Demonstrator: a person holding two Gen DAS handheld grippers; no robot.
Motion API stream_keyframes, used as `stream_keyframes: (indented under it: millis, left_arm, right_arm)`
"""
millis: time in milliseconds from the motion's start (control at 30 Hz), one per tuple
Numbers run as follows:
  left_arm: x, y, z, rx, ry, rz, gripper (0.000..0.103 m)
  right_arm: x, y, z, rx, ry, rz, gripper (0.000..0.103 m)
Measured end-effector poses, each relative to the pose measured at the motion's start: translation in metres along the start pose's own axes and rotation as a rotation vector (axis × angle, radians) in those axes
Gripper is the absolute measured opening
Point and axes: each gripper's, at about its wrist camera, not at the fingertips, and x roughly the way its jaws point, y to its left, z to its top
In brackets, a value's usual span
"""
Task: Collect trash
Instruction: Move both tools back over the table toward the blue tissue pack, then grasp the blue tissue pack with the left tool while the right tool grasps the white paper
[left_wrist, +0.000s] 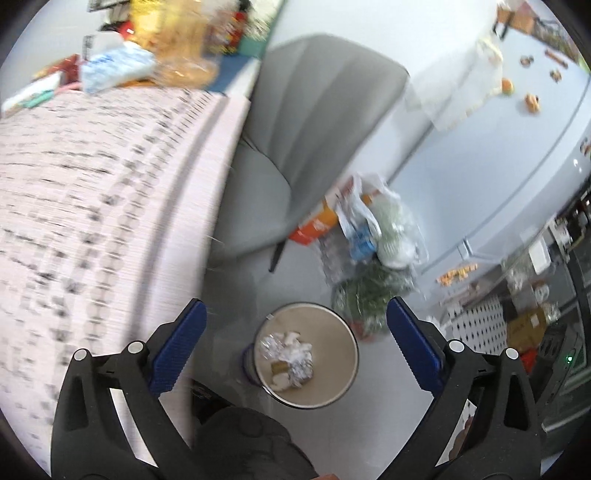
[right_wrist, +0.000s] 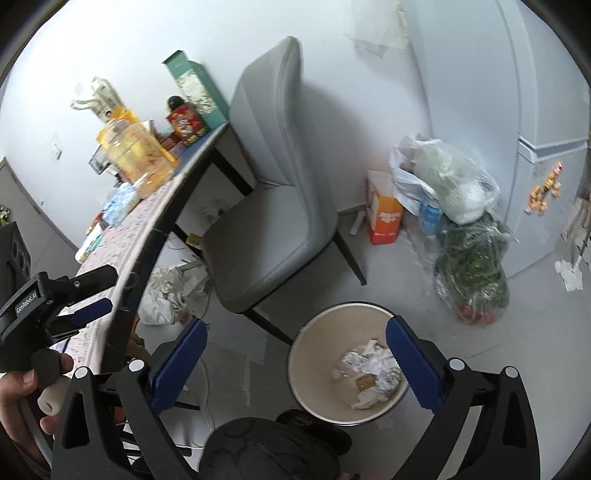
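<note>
A round beige trash bin (left_wrist: 343, 354) stands on the floor and holds crumpled paper and foil (left_wrist: 290, 356). It also shows in the right wrist view (right_wrist: 314, 354), with the crumpled trash (right_wrist: 373, 369) inside. My left gripper (left_wrist: 295, 317) is open and empty, high above the bin beside the table edge. My right gripper (right_wrist: 295, 332) is open and empty, above the floor with its right finger over the bin's rim. The left gripper also shows in the right wrist view (right_wrist: 94, 291), over the table.
A table with a patterned cloth (left_wrist: 92, 184) carries bottles, boxes and a tissue pack (left_wrist: 114, 68). A grey chair (right_wrist: 273, 206) stands by it. Plastic bags (right_wrist: 461, 221) and an orange box (right_wrist: 384, 210) lie by the fridge (right_wrist: 546, 110). Crumpled paper (right_wrist: 173, 291) lies under the table.
</note>
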Motion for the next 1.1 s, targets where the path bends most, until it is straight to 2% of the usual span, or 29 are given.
stream_keyframes:
  millis: [233, 600, 833, 1100]
  left_arm:
    - [-0.048, 0.055, 0.009, -0.082, -0.096, 0.059, 0.097]
    - [-0.107, 0.148, 0.002, -0.214, -0.2, 0.176, 0.097]
    - [-0.123, 0.197, -0.008, -0.291, -0.227, 0.231, 0.097]
    - [-0.131, 0.246, -0.022, -0.37, -0.226, 0.339, 0.097]
  right_arm:
    - [0.0, 0.057, 0.004, -0.082, 0.0, 0.036, 0.095]
    - [0.008, 0.139, -0.004, -0.213, 0.027, 0.092, 0.095]
    - [0.014, 0.192, -0.013, -0.295, 0.046, 0.139, 0.095]
    - [0.02, 0.234, -0.026, -0.362, 0.069, 0.161, 0.095]
